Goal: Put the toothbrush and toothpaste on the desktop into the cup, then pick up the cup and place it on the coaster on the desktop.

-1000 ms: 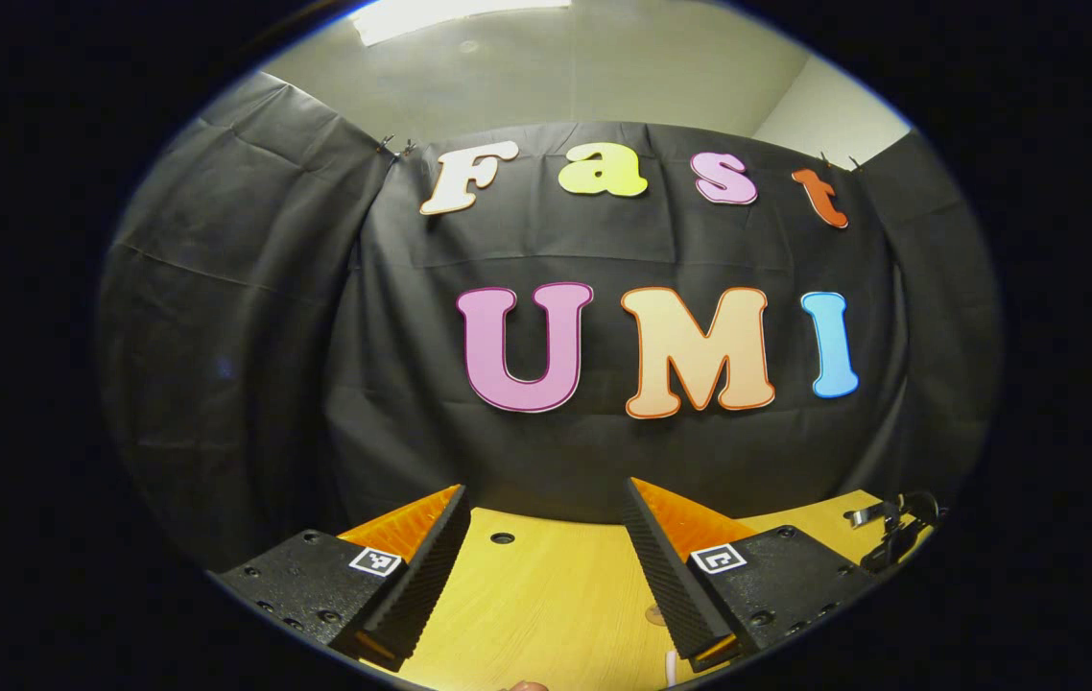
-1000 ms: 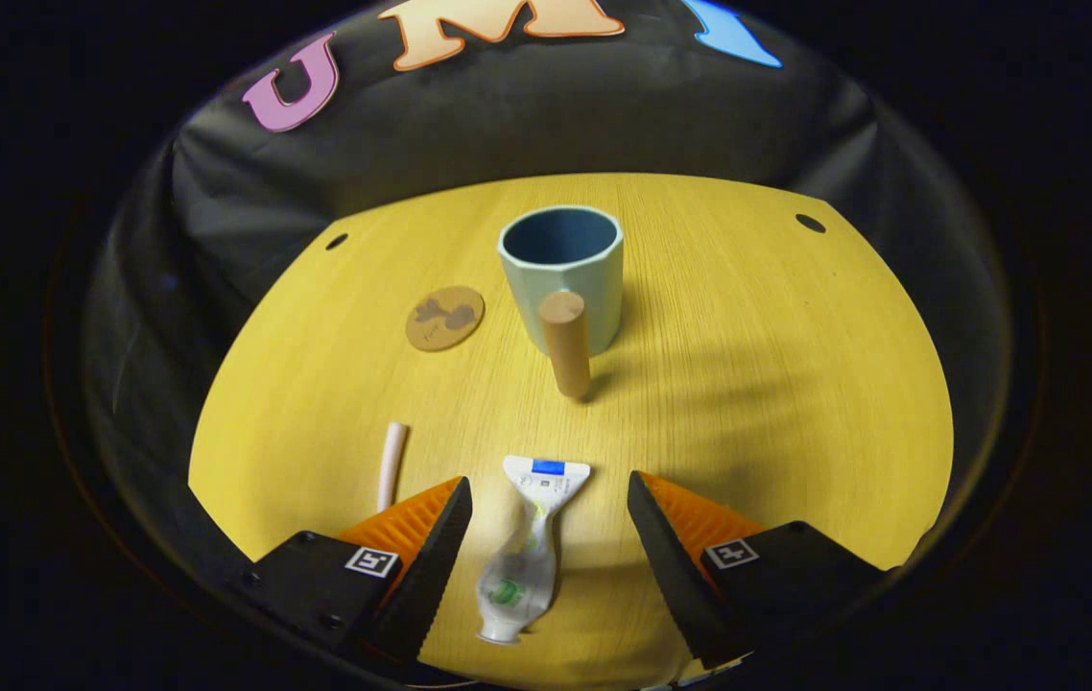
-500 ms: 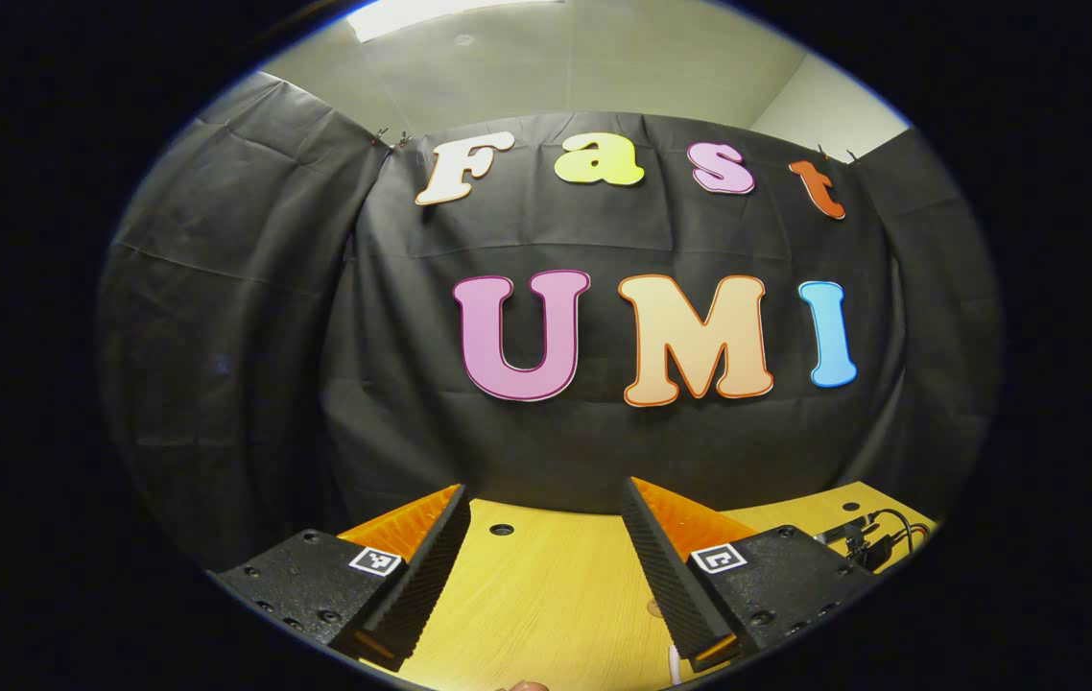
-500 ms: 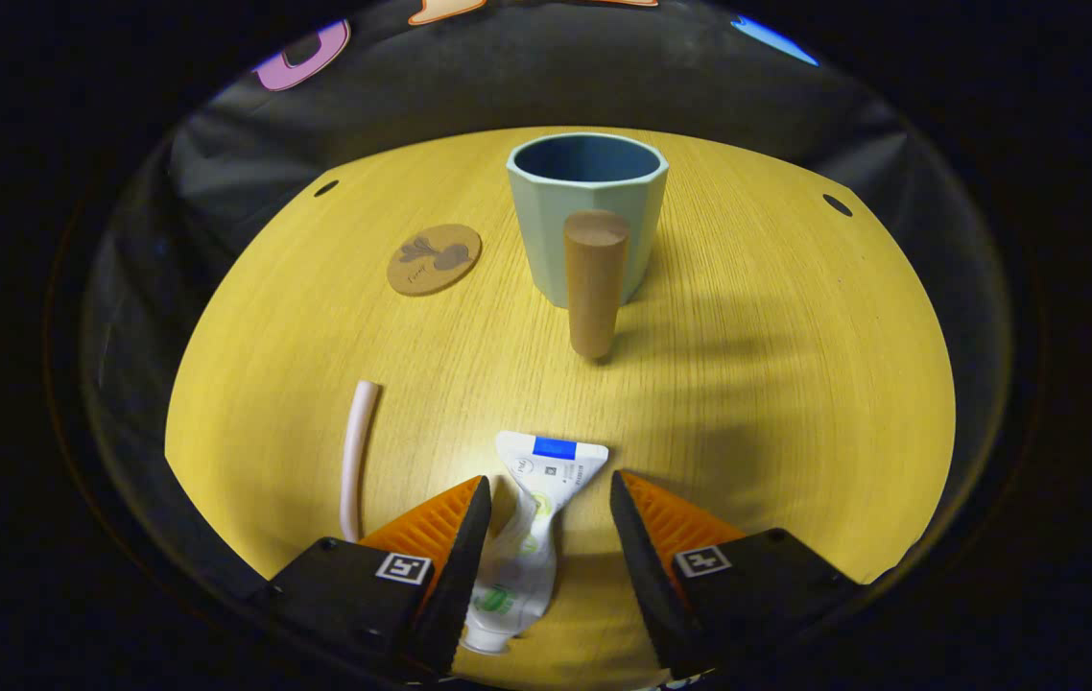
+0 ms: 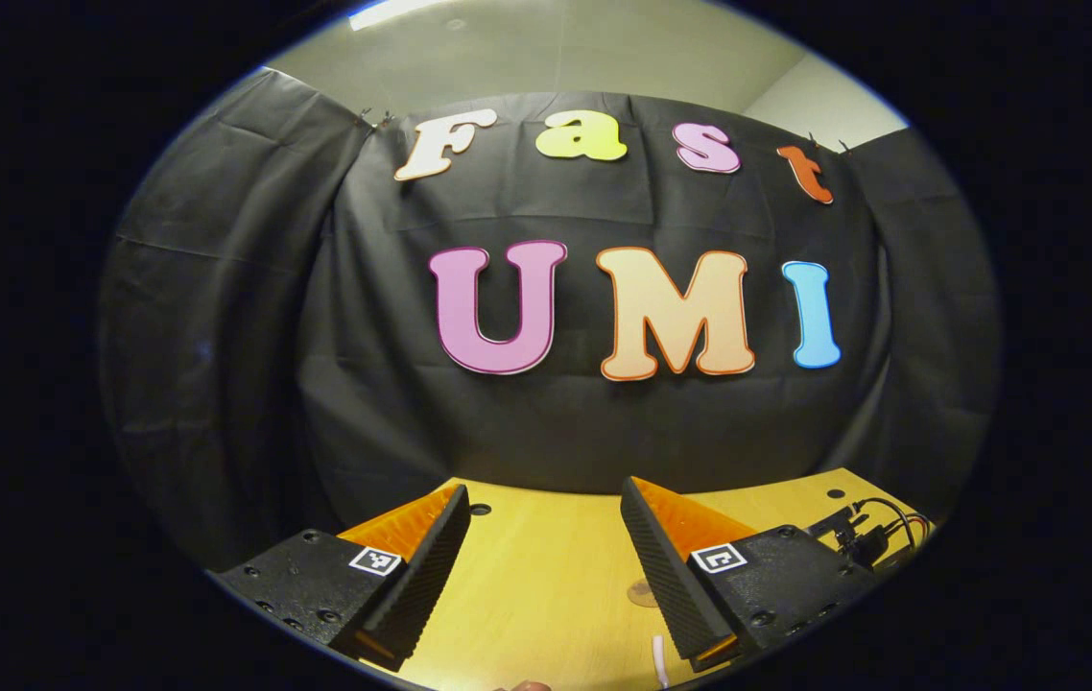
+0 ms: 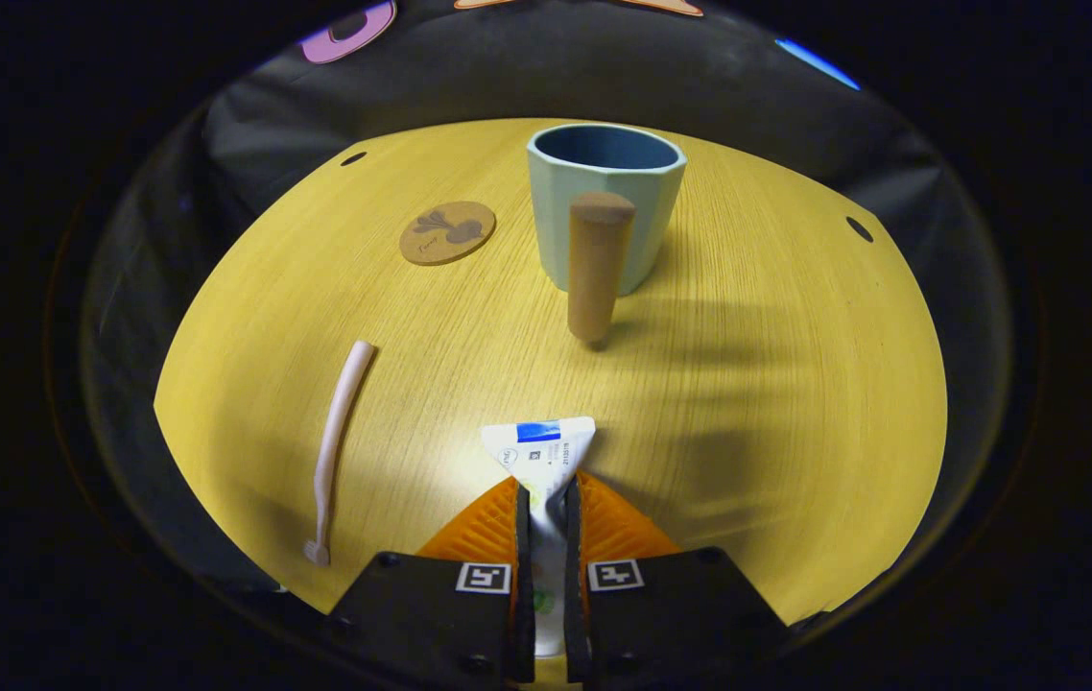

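On the counter [image 6: 747, 384], my toothbrush [image 6: 340, 422] lies flat at nine o'clock, the coaster [image 6: 447, 231] bare at eleven. The cup [image 6: 605, 206] stands upright at twelve, mouth open to receive, its wooden handle [image 6: 596, 278] toward me. My right hand-held gripper [image 6: 546, 504] pinches the toothpaste [image 6: 538, 449] mid-tube, seemingly to lift it. My left hand-held gripper [image 5: 541, 552] hangs wide, holding nothing.

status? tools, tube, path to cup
Right tool shut on tube. Left tool open, empty. Cup upright, its wooden handle facing the tool. Toothbrush on desk.
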